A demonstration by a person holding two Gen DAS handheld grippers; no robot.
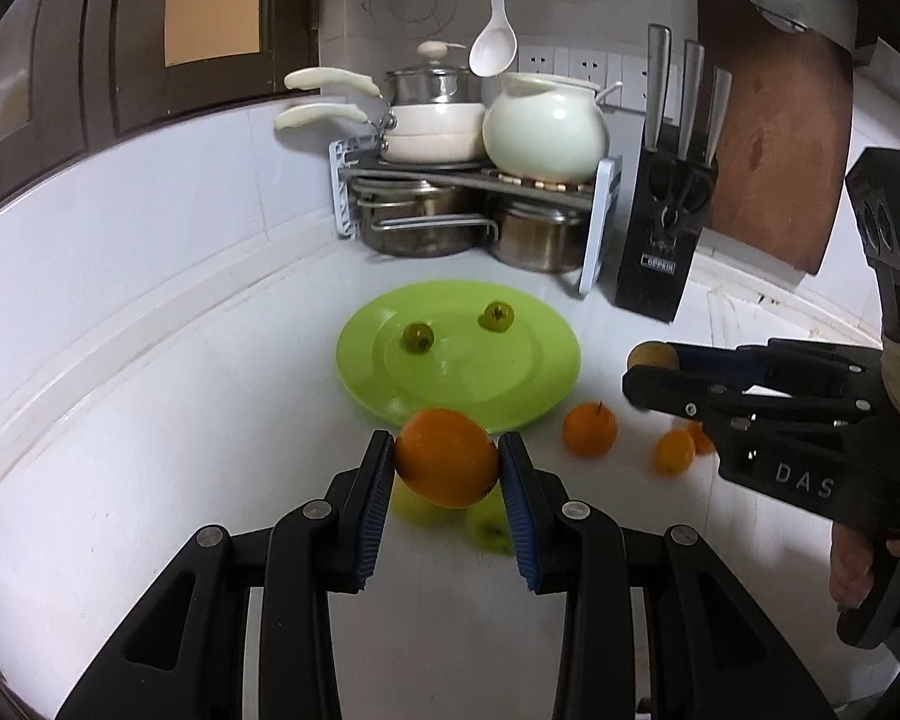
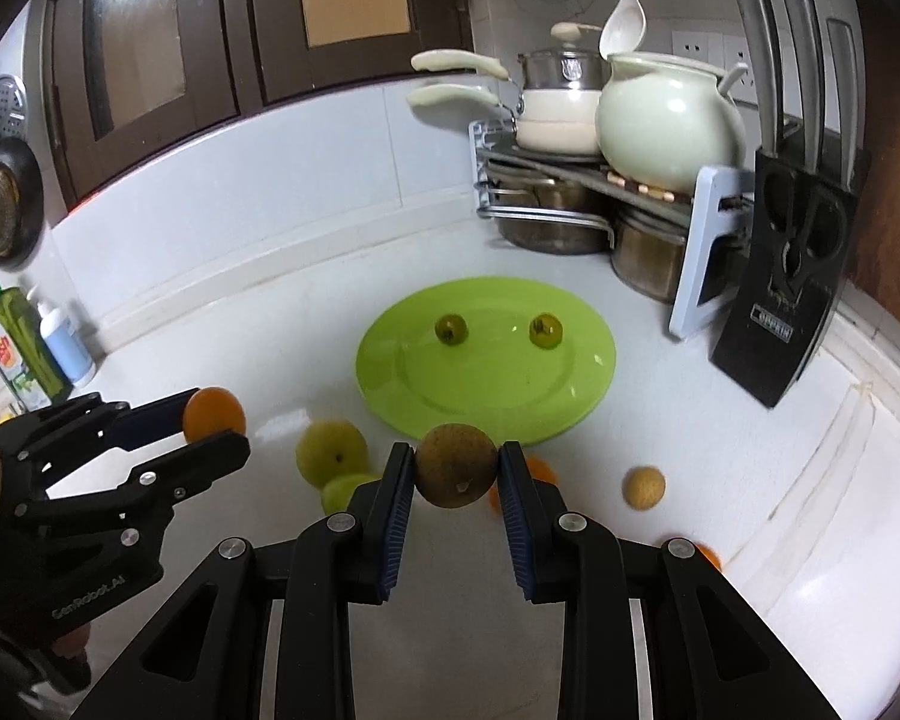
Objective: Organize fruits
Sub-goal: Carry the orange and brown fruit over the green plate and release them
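My left gripper (image 1: 447, 468) is shut on an orange (image 1: 447, 457), held above the counter just before the green plate (image 1: 510, 396). My right gripper (image 2: 456, 471) is shut on a brown round fruit (image 2: 455, 465), also near the plate's (image 2: 570, 408) front edge. Two small green fruits (image 1: 418, 337) (image 1: 497, 316) lie on the plate. Loose oranges (image 1: 590, 429) (image 1: 675, 451) lie on the counter to the plate's right, and yellow-green fruits (image 2: 330, 451) lie to the front left. A pale round fruit (image 2: 644, 487) lies at right.
A pot rack (image 1: 468, 180) with pans and a white pot stands in the back corner. A black knife block (image 1: 660, 252) and a wooden cutting board (image 1: 774, 138) stand at the right. Bottles (image 2: 24, 348) stand at the far left by the wall.
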